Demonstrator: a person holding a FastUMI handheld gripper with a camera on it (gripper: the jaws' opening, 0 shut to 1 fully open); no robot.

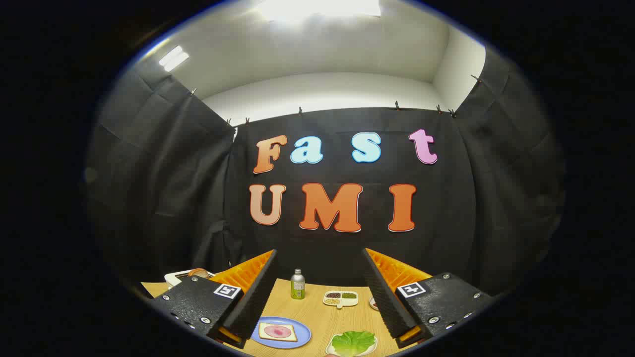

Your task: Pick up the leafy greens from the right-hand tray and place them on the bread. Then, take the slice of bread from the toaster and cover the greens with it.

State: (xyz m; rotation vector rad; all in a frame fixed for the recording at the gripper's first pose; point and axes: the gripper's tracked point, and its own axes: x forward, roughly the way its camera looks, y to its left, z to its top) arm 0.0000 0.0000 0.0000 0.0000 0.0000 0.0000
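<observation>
Green lettuce leaves (353,342) lie on the small white tray (371,346) near the right finger, untouched (the first pick looks not yet begun). Gripper (320,292) hangs high above the wooden table (322,312), fingers spread wide and empty. Next it should dip toward the leaves, then carry them left to the bread slice (278,331) on the blue plate (303,337); the toaster (186,275) waits far left.

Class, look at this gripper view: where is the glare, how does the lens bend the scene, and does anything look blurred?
Gripper view: strong glare from the ceiling light washes out the top; the fisheye lens bows the booth walls and ceiling edge; the open gripper and the leafy greens, bread on the blue plate and bottle on the table look reasonably sharp, evenly lit.
</observation>
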